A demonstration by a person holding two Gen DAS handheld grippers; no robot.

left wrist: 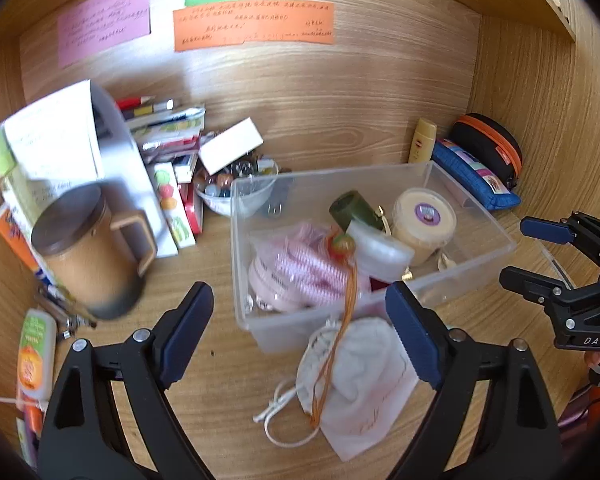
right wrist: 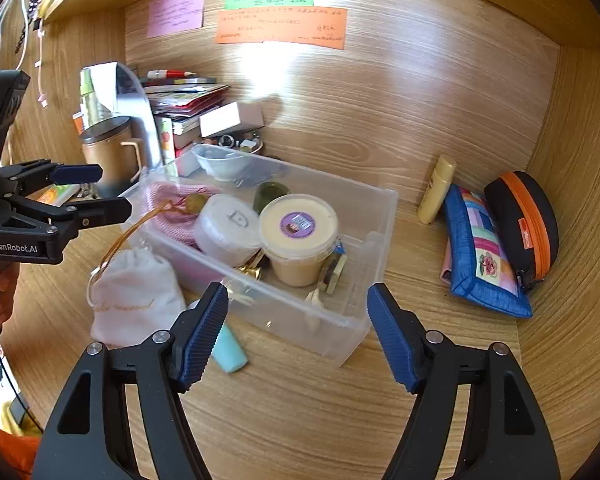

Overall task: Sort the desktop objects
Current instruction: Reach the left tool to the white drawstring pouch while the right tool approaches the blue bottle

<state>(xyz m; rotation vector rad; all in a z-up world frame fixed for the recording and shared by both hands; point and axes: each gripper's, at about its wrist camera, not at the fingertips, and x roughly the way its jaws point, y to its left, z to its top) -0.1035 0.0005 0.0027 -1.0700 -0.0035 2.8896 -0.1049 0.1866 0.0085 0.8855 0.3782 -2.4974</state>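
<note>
On the wooden surface [right wrist: 300,420], the clear plastic bin [right wrist: 374,216] sits mid-desk holding a cream lidded tub [right wrist: 298,222] and pink brushes [left wrist: 312,272]. Left gripper [left wrist: 300,334] and right gripper [right wrist: 296,334] both hover with jaws spread, empty; white drawstring pouch [right wrist: 134,300] lies beside the bin.

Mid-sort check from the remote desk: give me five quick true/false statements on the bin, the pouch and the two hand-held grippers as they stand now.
1. The left hand-held gripper holds the white drawstring pouch. False: its jaws stand open and the pouch lies on the desk.
2. The cream-lidded tub sits inside the clear plastic bin. True.
3. The right hand-held gripper is open and empty. True.
4. The blue patchwork pouch is in the bin. False: it lies outside, beside the black case with the orange zip.
5. The brown lidded mug stands outside the bin. True.
</note>
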